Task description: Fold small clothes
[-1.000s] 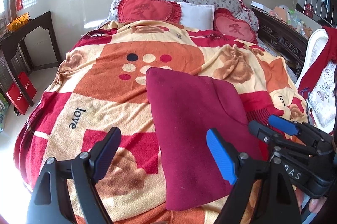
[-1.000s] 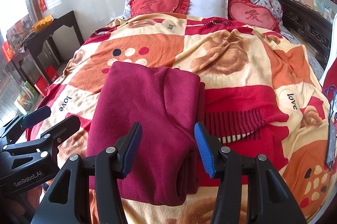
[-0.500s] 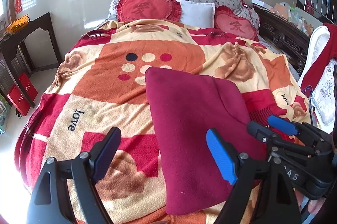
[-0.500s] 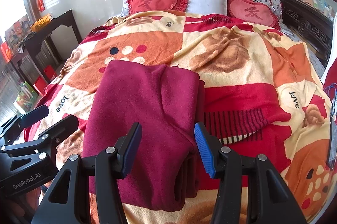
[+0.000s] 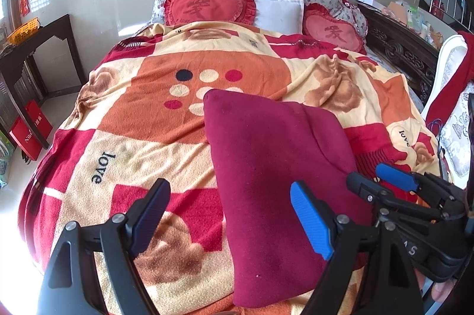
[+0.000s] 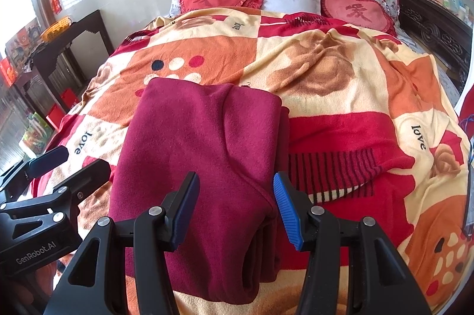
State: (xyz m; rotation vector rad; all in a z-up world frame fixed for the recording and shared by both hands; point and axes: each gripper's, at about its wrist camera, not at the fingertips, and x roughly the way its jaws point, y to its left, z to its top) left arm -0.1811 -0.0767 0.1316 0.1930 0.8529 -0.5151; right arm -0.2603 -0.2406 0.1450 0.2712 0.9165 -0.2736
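On the patterned fleece blanket (image 6: 340, 84) the folded maroon fleece garment (image 6: 201, 161) lies flat; left gripper (image 5: 228, 220) and right gripper (image 6: 235, 208) fingers released, so pinch near-edge corners evenly.

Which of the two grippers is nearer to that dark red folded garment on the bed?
Right. The right gripper hovers directly over the garment; the left gripper hangs off its left edge, mostly over the blanket.
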